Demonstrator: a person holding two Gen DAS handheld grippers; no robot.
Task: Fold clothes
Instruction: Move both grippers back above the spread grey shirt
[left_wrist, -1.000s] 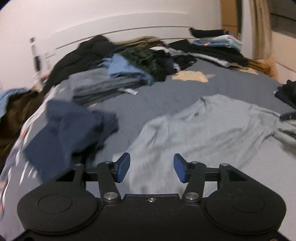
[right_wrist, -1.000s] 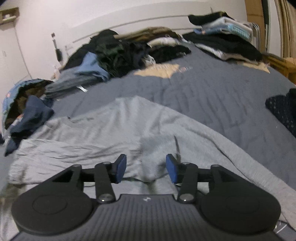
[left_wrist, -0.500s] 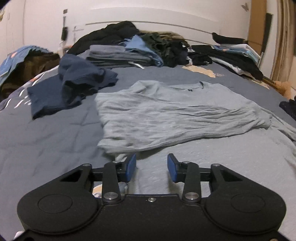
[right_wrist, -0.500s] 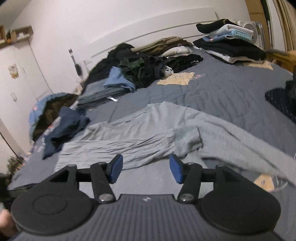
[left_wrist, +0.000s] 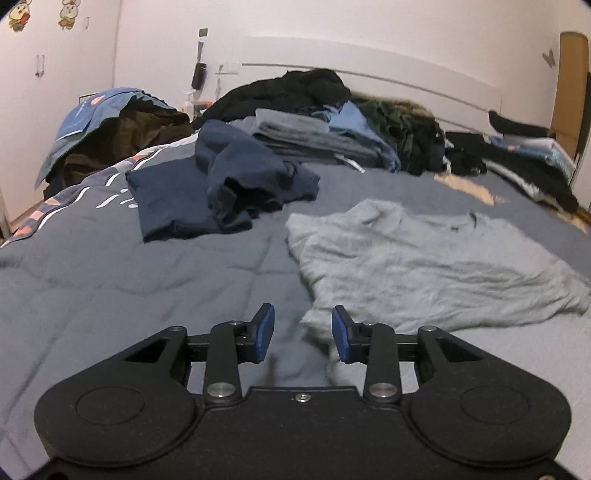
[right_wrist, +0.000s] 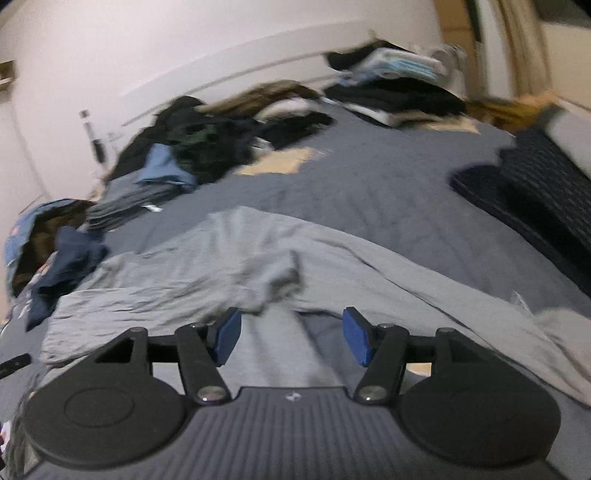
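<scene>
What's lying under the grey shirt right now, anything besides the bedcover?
The grey shirt lies spread on the blue-grey bedcover, which shows all around its edges. Whatever sits beneath its middle is covered by the cloth. Both the left claw and right claw are open and empty.

The left gripper (left_wrist: 303, 334) now sits wider apart at the grey shirt's (left_wrist: 424, 266) near-left corner, and the right gripper (right_wrist: 291, 338) opens wider too.
</scene>
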